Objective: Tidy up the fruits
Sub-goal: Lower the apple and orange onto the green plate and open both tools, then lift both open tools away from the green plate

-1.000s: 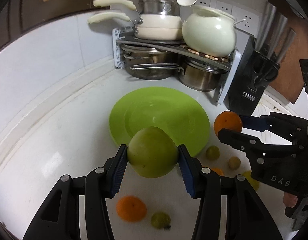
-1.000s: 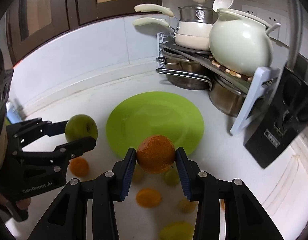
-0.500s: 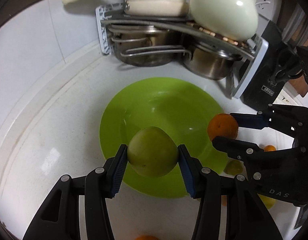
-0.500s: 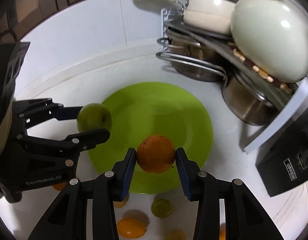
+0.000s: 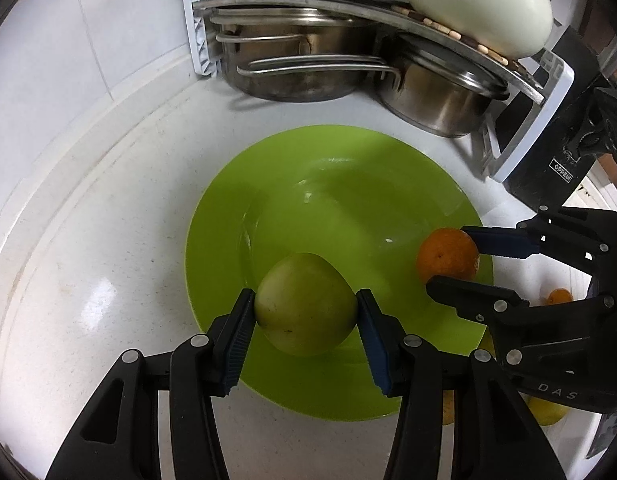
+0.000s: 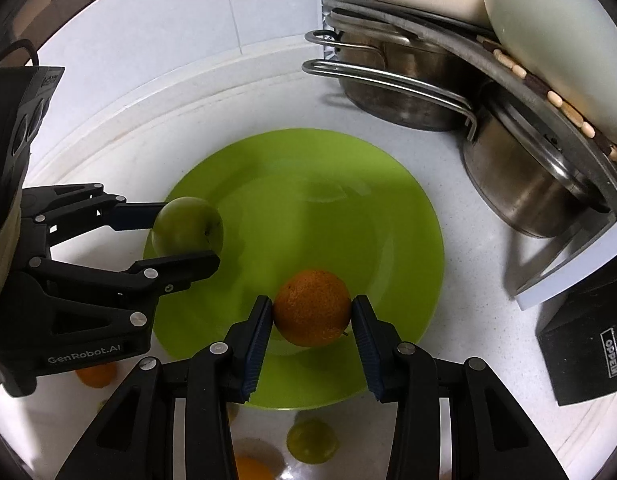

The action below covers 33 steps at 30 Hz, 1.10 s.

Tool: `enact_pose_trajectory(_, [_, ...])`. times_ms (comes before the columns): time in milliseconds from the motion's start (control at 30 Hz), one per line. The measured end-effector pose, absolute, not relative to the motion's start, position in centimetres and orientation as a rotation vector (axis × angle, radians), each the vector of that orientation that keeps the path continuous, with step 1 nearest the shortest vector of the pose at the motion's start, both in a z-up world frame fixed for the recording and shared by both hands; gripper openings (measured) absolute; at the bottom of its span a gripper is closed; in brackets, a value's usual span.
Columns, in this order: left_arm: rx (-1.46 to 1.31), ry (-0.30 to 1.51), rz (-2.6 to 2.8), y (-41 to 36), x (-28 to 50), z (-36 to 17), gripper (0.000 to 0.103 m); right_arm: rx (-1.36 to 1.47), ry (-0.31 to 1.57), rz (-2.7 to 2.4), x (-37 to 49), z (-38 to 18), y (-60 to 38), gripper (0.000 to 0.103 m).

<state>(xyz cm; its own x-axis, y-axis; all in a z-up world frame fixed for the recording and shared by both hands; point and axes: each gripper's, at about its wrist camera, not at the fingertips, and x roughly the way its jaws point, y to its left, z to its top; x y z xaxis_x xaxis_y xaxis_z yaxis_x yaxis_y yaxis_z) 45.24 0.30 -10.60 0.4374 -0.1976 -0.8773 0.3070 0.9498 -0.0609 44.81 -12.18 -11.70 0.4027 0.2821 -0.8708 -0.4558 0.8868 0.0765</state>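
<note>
My left gripper [image 5: 305,312] is shut on a green apple [image 5: 304,304] and holds it over the near left part of the green plate [image 5: 348,184]. My right gripper [image 6: 312,314] is shut on an orange [image 6: 312,306] and holds it over the plate's [image 6: 308,168] near part. In the right wrist view the left gripper [image 6: 184,232] with the apple [image 6: 186,226] is at the plate's left rim. In the left wrist view the right gripper [image 5: 452,258] with the orange [image 5: 446,256] is at the plate's right rim.
A rack with steel pots [image 5: 292,68] and a cream pot [image 5: 476,4] stands behind the plate. A black knife block [image 6: 588,344] is at the right. Small fruits lie on the white counter near me: an orange one [image 6: 96,374], a green one [image 6: 312,440], another orange one [image 5: 560,296].
Both grippers have moved forward and down with their fruit, from in front of the plate to over it. Both stay shut on their fruit.
</note>
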Motion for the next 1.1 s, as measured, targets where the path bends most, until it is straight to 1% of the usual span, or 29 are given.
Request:
enact_pose_trajectory(300, [0.107, 1.049, -0.305, 0.5, 45.5, -10.1, 0.051, -0.174, 1.064, 0.459, 45.1, -12.1, -12.2, 0.042])
enact_pose_trajectory(533, [0.104, 1.020, -0.303, 0.7, 44.6, -8.9, 0.056, -0.166, 1.028, 0.452, 44.8, -11.0, -12.4, 0.044])
enact_pose_trajectory(733, [0.086, 0.969, -0.284, 1.2, 42.7, -6.8, 0.061, -0.150, 0.987, 0.432, 43.3, -9.6, -12.7, 0.044])
enact_pose_trajectory(800, [0.083, 0.950, -0.282, 1.4, 41.8, -6.1, 0.062, -0.144, 0.959, 0.424, 42.4, -8.8, -12.9, 0.047])
enact_pose_trajectory(833, [0.080, 0.942, -0.280, 1.5, 41.5, -5.8, 0.063, -0.145, 0.943, 0.413, 42.0, -8.4, -13.1, 0.051])
enact_pose_trajectory(867, [0.074, 0.927, -0.279, 1.6, 40.9, -5.3, 0.064, -0.145, 0.926, 0.404, 41.6, -8.0, -13.2, 0.053])
enact_pose_trajectory(1000, [0.048, 0.859, -0.248, 2.4, 38.2, -3.3, 0.066, -0.129, 0.863, 0.370, 39.6, -6.2, -13.9, 0.054])
enact_pose_trajectory(1033, [0.043, 0.849, -0.248, 2.4, 37.8, -2.9, 0.069, -0.126, 0.846, 0.357, 39.0, -5.8, -14.0, 0.056])
enact_pose_trajectory(1100, [0.036, 0.811, -0.242, 2.6, 36.1, -1.8, 0.073, -0.123, 0.809, 0.338, 37.7, -4.8, -14.3, 0.060])
